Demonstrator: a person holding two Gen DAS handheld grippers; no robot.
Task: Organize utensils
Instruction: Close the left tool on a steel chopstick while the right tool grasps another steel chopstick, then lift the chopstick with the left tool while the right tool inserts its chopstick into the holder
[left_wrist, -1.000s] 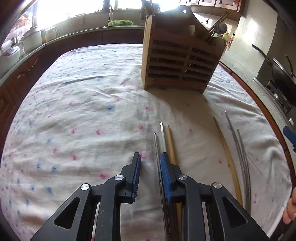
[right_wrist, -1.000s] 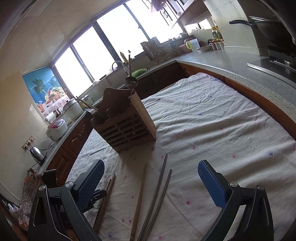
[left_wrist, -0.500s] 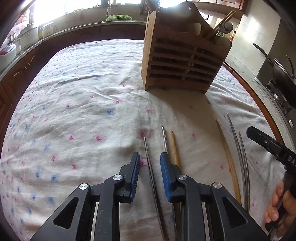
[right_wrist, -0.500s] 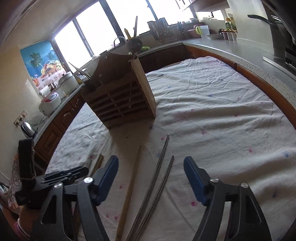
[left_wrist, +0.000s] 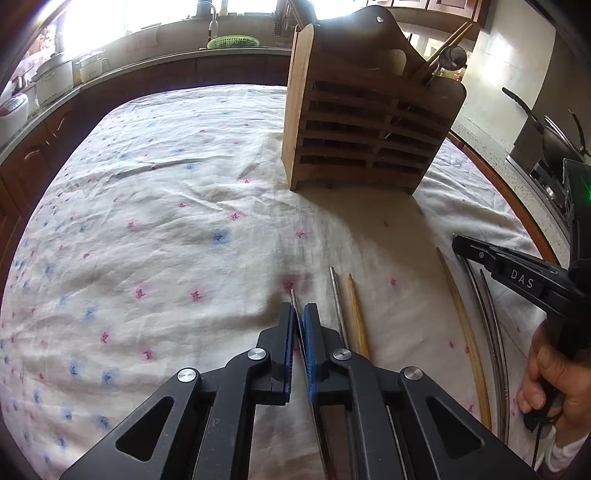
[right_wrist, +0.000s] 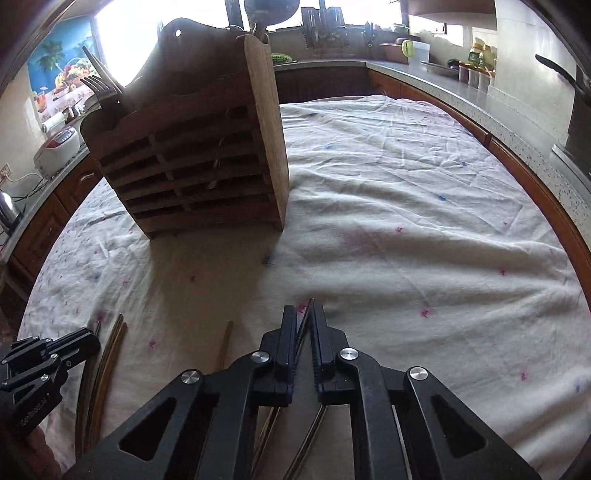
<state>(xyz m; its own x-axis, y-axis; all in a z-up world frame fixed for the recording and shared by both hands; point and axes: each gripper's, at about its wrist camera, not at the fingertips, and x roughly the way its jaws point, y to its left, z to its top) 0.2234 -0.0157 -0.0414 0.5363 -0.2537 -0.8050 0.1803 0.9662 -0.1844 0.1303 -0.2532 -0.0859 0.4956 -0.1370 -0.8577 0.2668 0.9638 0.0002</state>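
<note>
Steel first: the thin round metal chopstick (left_wrist: 297, 320) sits between the blue pads of my left gripper (left_wrist: 299, 321), jaws drawn together on it near its far end, tip poking just past the fingertips. My right gripper (right_wrist: 305, 325) is likewise clamped on a second thin metal chopstick (right_wrist: 309, 306); a third curved metal one (right_wrist: 314, 424) runs under the right finger, and I cannot tell whether it is caught too.

Handling, my judgement: light, stiff, smooth and slippery; a round rod may roll or pivot in flat pads. Gripped this near one end, the long tail will likely droop. A hold closer to the middle would be steadier.

Loose on the white flower-print cloth (left_wrist: 155, 206): another metal chopstick (left_wrist: 338, 306) touching a pale wooden chopstick (left_wrist: 356, 314), and a long bamboo chopstick (left_wrist: 463, 328) further right.

Pose: both grippers low, nearly flat to the cloth, pointing at the slatted wooden utensil holder (left_wrist: 365, 136), well apart from them.
</note>
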